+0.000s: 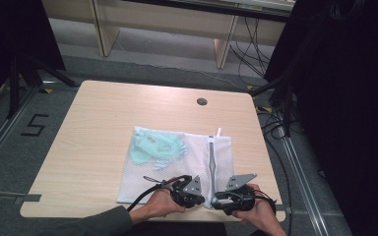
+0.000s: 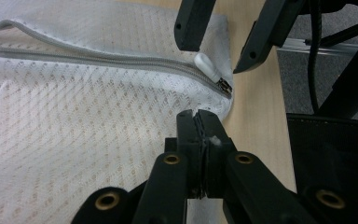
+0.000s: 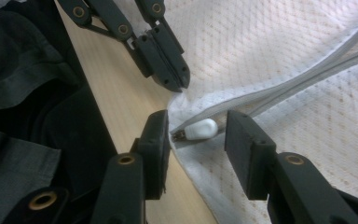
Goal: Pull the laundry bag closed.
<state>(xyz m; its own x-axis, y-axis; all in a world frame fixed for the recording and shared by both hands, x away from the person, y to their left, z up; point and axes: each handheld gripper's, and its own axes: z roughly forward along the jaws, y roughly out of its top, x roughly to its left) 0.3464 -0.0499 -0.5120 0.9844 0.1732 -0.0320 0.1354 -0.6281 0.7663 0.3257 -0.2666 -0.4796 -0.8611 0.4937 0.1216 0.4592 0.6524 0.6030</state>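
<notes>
The left gripper (image 2: 199, 116) pinches the corner of one white mesh bag (image 2: 74, 130), jaws closed on the fabric. Its single white zipper pull (image 3: 201, 129) lies between the right gripper's (image 3: 196, 135) parted jaws, untouched.

1 mesh laundry bag (image 1: 177, 167), 1 zipper pull (image 3: 202, 128), 2 grippers, 1 table (image 1: 93, 142)

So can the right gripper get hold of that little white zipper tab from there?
Probably yes: the white zipper tab lies between the open right gripper jaws, nothing blocking it, while the left gripper pinches the mesh bag corner.
</notes>
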